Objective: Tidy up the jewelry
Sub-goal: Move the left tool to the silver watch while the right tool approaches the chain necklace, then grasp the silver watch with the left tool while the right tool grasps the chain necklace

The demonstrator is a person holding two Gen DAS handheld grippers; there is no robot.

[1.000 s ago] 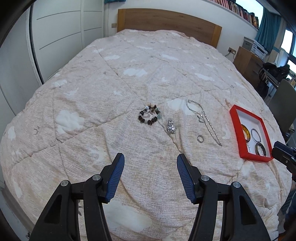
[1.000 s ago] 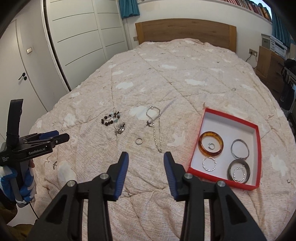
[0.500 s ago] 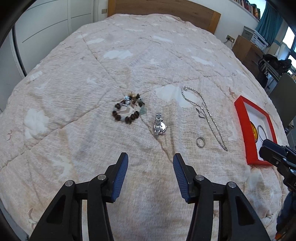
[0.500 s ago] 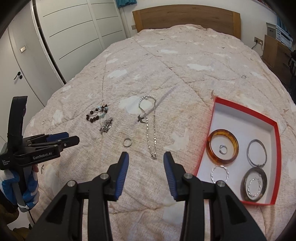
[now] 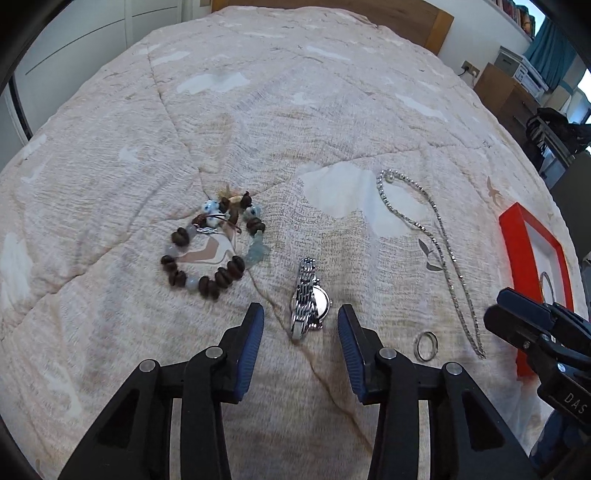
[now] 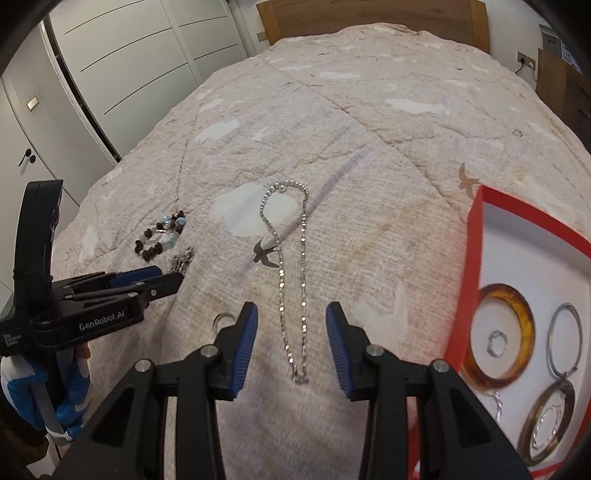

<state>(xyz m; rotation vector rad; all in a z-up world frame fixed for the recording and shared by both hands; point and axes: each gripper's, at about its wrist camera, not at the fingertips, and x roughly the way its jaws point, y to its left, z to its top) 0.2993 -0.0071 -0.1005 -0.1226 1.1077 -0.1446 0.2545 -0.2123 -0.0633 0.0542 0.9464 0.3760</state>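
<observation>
Both grippers' jaws hanging released, left gripper [image 5: 301,328] narrowing w/ watch [image 5: 308,301] between; bangles sitting in red tray [image 6: 476,236], bead bracelet [image 5: 214,247], necklace [image 6: 291,266], ring [image 5: 425,345] at 3 o'clock waiting.

Quilted bed [image 6: 388,122], wooden headboard [image 6: 369,14], white wardrobe [image 6: 140,62].

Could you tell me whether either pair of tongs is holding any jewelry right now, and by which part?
Nothing is held: the left tongs straddle the watch, the right tongs the necklace.
</observation>
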